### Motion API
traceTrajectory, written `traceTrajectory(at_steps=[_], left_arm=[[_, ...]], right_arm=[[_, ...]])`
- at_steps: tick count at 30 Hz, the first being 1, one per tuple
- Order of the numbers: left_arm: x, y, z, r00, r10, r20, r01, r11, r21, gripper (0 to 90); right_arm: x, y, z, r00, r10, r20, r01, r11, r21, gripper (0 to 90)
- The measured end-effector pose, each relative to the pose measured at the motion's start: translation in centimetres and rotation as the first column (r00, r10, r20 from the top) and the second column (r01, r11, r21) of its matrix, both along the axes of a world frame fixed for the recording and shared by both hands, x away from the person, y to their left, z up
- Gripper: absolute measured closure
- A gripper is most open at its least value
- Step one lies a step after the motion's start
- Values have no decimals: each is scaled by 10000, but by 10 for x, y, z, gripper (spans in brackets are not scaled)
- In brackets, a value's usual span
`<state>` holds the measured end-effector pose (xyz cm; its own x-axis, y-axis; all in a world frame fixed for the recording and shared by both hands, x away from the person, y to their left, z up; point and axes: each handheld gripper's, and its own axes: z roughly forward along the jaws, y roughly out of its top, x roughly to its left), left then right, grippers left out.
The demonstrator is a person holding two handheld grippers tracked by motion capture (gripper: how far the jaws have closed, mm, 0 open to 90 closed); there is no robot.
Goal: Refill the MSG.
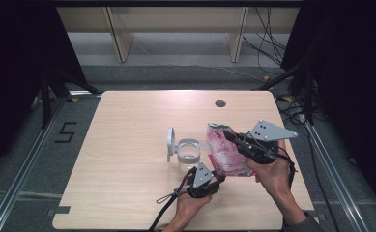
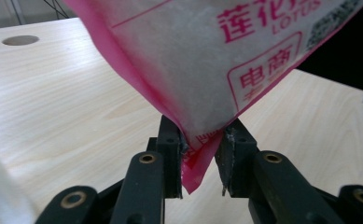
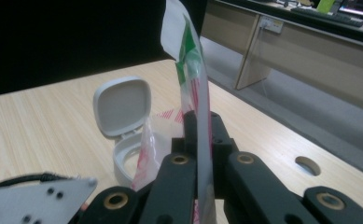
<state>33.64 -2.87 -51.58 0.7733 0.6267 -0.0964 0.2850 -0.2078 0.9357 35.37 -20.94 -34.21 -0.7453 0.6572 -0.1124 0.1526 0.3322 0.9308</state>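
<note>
Both my grippers clamp the pink bag [image 1: 225, 151] just beside the open-lidded jar [image 1: 188, 153]: R gripper [image 1: 235, 138] pinches top, L gripper [image 1: 218, 180] bottom corner; next, tip & pour.

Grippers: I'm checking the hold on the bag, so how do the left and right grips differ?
The right gripper is clamped flat on the bag's upper edge; the left gripper has only the bottom corner between jaws not fully together. The right grips high, the left low. Both hold the same bag.
</note>
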Motion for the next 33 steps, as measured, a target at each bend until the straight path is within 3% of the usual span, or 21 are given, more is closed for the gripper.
traceTrajectory(at_steps=[3,6,7,9,13,14,16,20,21,25,27,28,29,31,33], left_arm=[[-2,-2,-1,9998,137,-141,-138,9999,-34,731],[-4,-3,-2,9993,35,-361,-57,9981,-610,737],[-4,-3,-1,9992,-30,-398,5,9981,-618,739],[-6,-2,2,9998,-5,-182,2,9999,-160,742],[-6,-3,4,9996,92,-250,-95,9999,-121,744],[-7,-4,5,9996,123,-260,-125,9999,-96,744],[-6,-5,6,9997,-32,-227,26,9996,-265,746],[-3,-7,8,9996,169,-232,-177,9992,-357,746],[-1,-8,8,9996,195,-194,-206,9984,-533,747],[2,-9,10,9995,265,-161,-271,9987,-425,747],[5,-10,10,9996,264,-17,-265,9985,-471,747],[5,-10,10,9993,372,1,-371,9983,-458,747],[5,-11,11,9990,440,40,-438,9984,-363,747],[5,-12,11,9990,432,56,-430,9982,-411,747],[8,-15,9,9994,334,104,-325,9966,-763,748]], right_arm=[[11,0,-4,9998,-106,-172,110,9996,245,900],[16,2,-6,9998,-114,-171,119,9995,289,900],[18,4,-7,9994,-92,-345,109,9988,484,900],[20,9,-9,9985,-145,-521,177,9980,605,900],[23,19,-8,9975,-84,-701,132,9976,682,900],[24,21,-8,9985,-83,-548,119,9978,659,900],[25,26,-8,9964,92,-847,-24,9968,801,900],[29,33,-8,9971,47,-756,31,9947,1029,900],[29,32,-8,9984,-69,-567,129,9943,1054,900],[29,34,-9,9976,-239,-643,327,9897,1396,900],[31,34,-10,9988,-219,-440,282,9887,1474,900],[30,35,-11,9973,-223,-695,344,9834,1780,900],[31,35,-11,9977,-223,-644,339,9820,1860,900],[30,37,-11,9979,-281,-579,387,9809,1906,900],[31,39,-11,9984,-327,-462,399,9856,1645,900]])
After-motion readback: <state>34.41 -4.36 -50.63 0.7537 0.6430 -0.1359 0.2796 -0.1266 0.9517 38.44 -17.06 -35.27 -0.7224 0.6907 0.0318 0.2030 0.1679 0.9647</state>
